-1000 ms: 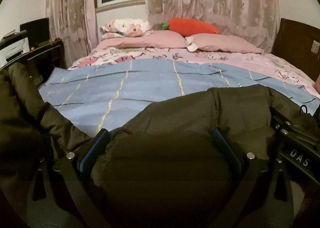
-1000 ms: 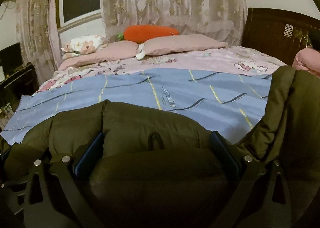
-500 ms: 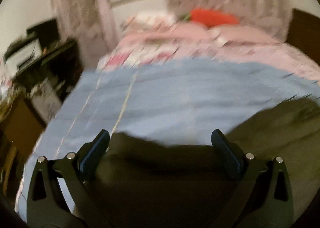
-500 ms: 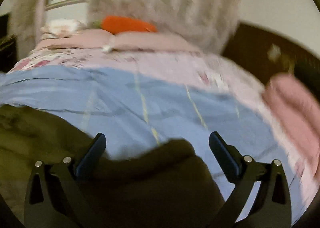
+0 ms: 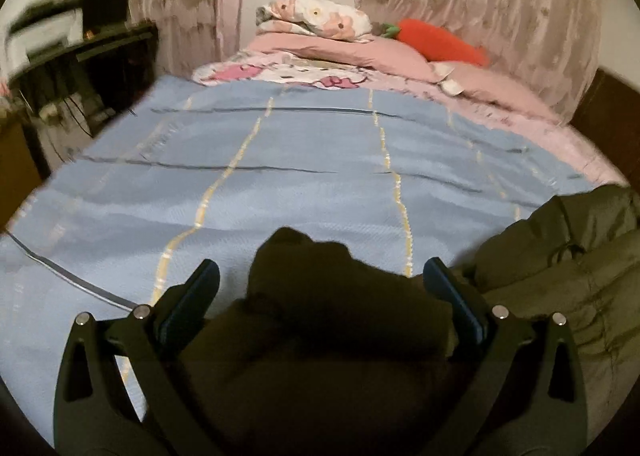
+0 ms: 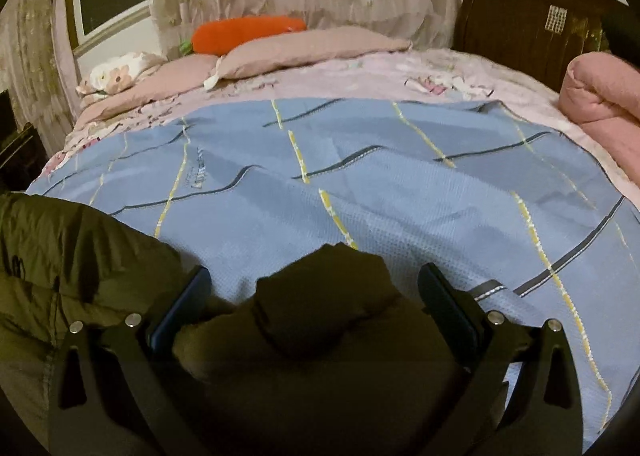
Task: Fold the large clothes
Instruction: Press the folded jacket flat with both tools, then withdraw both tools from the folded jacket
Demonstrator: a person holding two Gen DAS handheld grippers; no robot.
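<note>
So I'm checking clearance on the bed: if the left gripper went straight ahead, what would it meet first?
The olive jacket bunched between the open left gripper fingers; beyond it, probably the blue blanket.

**Olive puffer jacket, bunched on the bed**

Dark olive-green quilted jacket (image 5: 568, 276), puffy, stitched in padded panels. Spread low across the near edge of a blue blanket (image 5: 304, 176). One rumpled fold (image 5: 320, 296) rising between the left gripper (image 5: 320, 288) fingers; main bulk to its right. Another fold (image 6: 324, 296) between the right gripper (image 6: 316, 292) fingers; bulk to its left.
</note>
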